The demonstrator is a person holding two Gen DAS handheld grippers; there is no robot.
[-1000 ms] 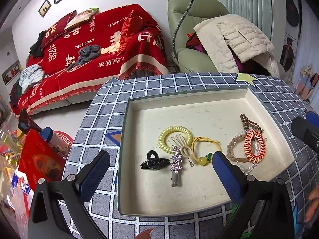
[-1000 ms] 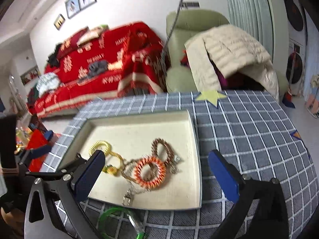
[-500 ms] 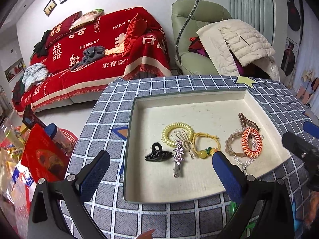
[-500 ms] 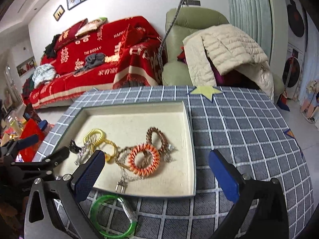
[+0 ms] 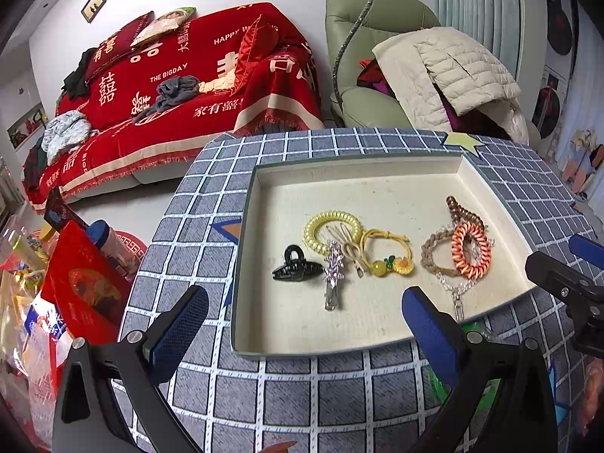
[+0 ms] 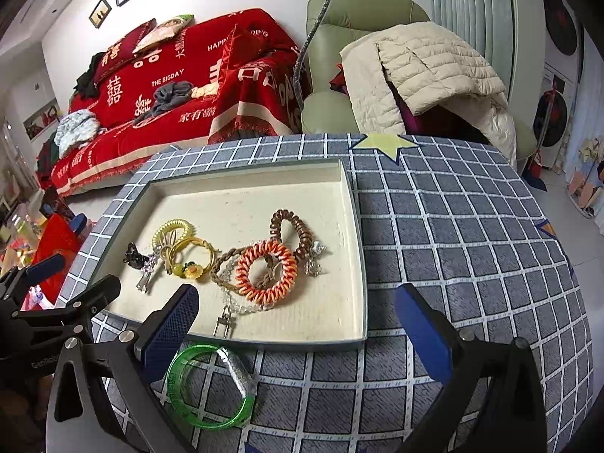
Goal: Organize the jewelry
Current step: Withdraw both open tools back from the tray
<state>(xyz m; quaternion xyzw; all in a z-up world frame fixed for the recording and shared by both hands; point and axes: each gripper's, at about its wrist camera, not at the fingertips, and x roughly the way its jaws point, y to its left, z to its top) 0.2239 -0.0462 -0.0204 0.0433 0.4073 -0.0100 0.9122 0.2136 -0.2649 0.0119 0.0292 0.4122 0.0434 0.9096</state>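
A shallow cream tray (image 5: 377,177) (image 6: 355,226) sits on a grey checked round table (image 5: 302,396). In it lie a black claw clip (image 5: 296,266), a yellow coil tie (image 5: 332,226), a sparkly hair clip (image 5: 334,275), a yellow cord tie with flower (image 5: 389,256), an orange coil tie (image 5: 470,251) (image 6: 266,270), a brown coil tie (image 6: 292,232) and a braided chain bracelet (image 5: 434,253). A green bangle (image 6: 209,385) lies on the table outside the tray's near edge. My left gripper (image 5: 302,328) is open and empty above that edge. My right gripper (image 6: 298,328) is open and empty above the bangle.
A red-covered sofa (image 5: 181,87) and a green armchair (image 5: 370,64) with a cream jacket (image 5: 453,71) stand beyond the table. Red bags and clutter (image 5: 83,287) sit on the floor at the left. A yellow star patch (image 6: 385,143) marks the table's far side.
Both grippers have pulled back and risen from the tray, staying open. The green bangle now shows more fully in the right wrist view.
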